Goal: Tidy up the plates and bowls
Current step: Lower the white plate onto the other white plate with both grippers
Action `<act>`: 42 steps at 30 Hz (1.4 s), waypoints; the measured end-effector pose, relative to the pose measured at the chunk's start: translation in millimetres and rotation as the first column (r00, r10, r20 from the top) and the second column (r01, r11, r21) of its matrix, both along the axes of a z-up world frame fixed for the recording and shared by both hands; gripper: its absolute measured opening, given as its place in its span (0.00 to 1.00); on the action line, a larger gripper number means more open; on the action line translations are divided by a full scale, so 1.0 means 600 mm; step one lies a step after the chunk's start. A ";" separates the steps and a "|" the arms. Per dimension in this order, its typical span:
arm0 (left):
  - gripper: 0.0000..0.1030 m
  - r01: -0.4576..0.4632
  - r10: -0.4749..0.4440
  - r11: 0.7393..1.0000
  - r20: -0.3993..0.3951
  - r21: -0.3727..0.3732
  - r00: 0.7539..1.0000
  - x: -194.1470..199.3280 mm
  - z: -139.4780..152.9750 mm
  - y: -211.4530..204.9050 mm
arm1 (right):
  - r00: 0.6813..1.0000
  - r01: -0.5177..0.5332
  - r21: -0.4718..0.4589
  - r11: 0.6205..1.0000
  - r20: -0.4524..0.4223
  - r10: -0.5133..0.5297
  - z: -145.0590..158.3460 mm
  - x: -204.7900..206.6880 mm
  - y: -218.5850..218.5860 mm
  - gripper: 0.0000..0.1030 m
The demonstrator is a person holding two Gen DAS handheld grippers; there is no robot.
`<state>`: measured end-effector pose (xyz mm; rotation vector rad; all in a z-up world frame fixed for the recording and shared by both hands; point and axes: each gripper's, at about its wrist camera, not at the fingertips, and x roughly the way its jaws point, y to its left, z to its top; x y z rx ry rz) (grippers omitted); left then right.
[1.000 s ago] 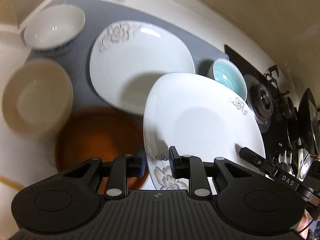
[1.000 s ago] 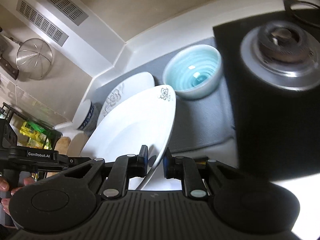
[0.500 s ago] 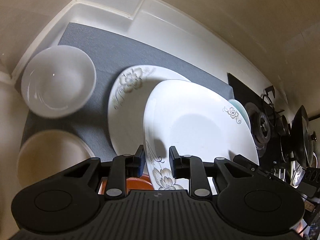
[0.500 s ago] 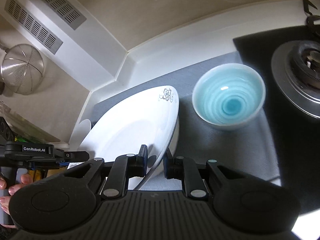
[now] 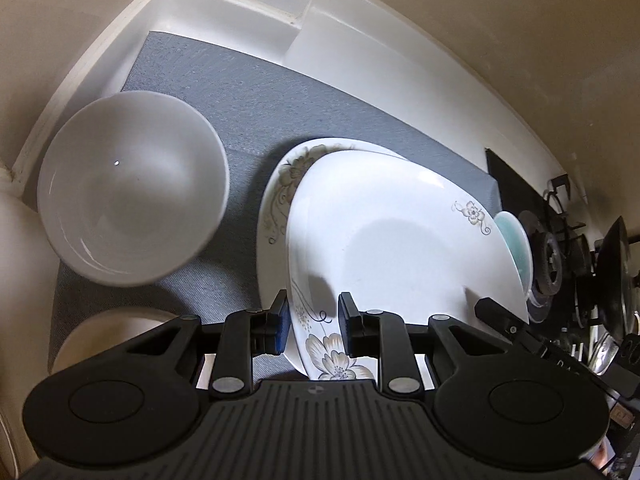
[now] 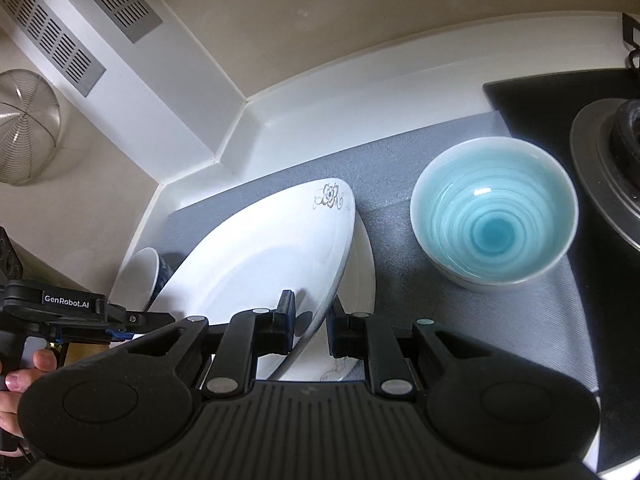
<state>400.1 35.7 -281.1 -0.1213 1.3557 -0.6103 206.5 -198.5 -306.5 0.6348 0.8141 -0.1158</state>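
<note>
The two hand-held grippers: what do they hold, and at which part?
Both hold one white floral plate by its rim: the left hand-held gripper at the near flowered edge, the right hand-held gripper at another edge.

Right claw [image 6: 311, 322] gripping tilted plate [image 6: 256, 256]

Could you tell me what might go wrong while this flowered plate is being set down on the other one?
1. The held plate is tilted over the lower plate; its rim could knock or chip it.
2. The left tool and right tool each grip only the plate's edge, so it could slip.
3. The blue bowl stands close by and could get bumped.
</note>
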 end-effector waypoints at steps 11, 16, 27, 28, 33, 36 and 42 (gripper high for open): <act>0.25 0.027 -0.027 0.999 -0.017 0.026 0.999 0.022 -0.023 -0.007 | 1.000 0.023 0.022 0.999 0.008 -0.023 -0.045 0.025 -0.009 0.17; 0.24 0.028 -0.027 1.000 -0.072 0.010 0.997 0.025 -0.049 -0.006 | 0.997 0.081 0.051 0.995 -0.013 -0.081 -0.066 0.017 -0.015 0.17; 0.24 0.049 -0.051 0.998 -0.062 -0.041 0.997 0.019 -0.038 0.020 | 0.996 0.087 0.035 0.996 -0.002 -0.087 -0.068 0.016 -0.017 0.17; 0.24 0.059 -0.061 0.998 -0.044 -0.031 0.997 0.015 -0.033 0.021 | 0.996 0.092 0.045 0.995 0.003 -0.092 -0.071 0.013 -0.018 0.16; 0.24 0.089 -0.090 0.995 0.006 0.047 0.996 0.003 -0.032 0.012 | 0.994 0.110 0.135 0.985 0.013 -0.113 -0.087 0.000 -0.026 0.14; 0.24 0.083 -0.083 0.994 0.001 0.066 0.997 0.001 -0.043 0.007 | 0.994 0.110 0.139 0.984 0.010 -0.112 -0.088 -0.001 -0.024 0.14; 0.24 0.087 -0.087 0.993 0.004 0.075 0.996 0.002 -0.052 0.001 | 0.997 0.080 0.138 0.987 -0.019 -0.078 -0.081 0.007 -0.025 0.16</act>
